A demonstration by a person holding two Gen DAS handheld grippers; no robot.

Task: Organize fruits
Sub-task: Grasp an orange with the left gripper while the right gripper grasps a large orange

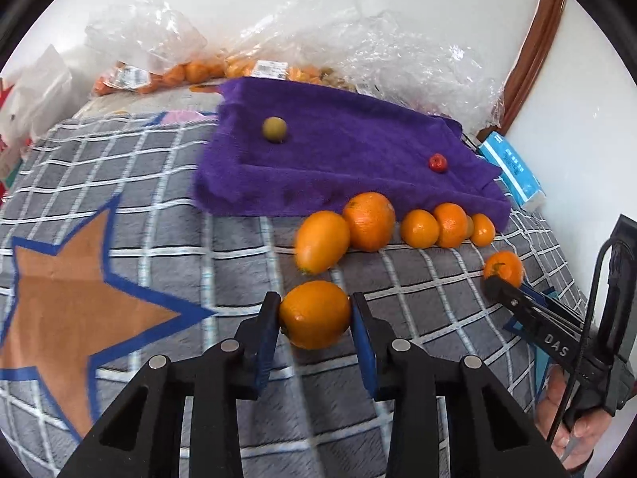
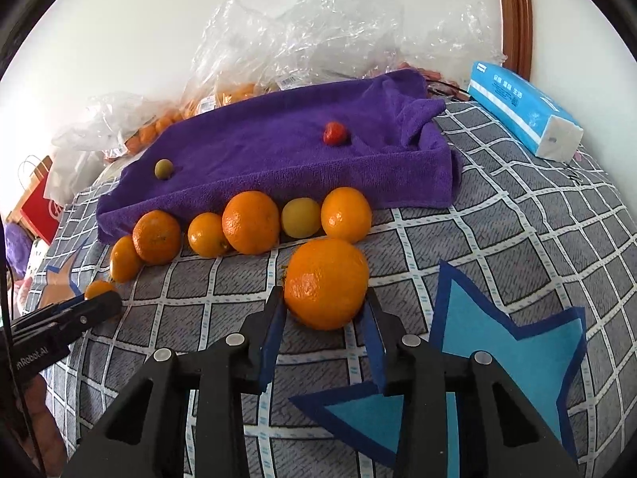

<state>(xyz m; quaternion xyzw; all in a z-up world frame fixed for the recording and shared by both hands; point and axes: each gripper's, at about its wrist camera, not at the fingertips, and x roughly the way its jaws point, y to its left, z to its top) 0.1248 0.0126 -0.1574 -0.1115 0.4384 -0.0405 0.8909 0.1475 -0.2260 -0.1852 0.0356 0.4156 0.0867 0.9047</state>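
My left gripper (image 1: 314, 310) is shut on an oval orange (image 1: 314, 314), held over the checked blanket. My right gripper (image 2: 326, 298) is shut on a round orange (image 2: 325, 283); it also shows in the left wrist view (image 1: 502, 267). Several oranges (image 2: 251, 221) lie in a row along the front edge of a purple towel (image 2: 278, 151). A small green fruit (image 2: 163, 168) and a small red fruit (image 2: 335, 133) sit on the towel. In the left wrist view the row (image 1: 368, 221) lies beyond my held orange.
Clear plastic bags (image 2: 302, 40) holding more oranges lie behind the towel by the wall. A blue tissue pack (image 2: 521, 111) lies at the right. A red bag (image 2: 38, 207) stands at the left. The grey checked blanket (image 2: 517, 219) has star patches.
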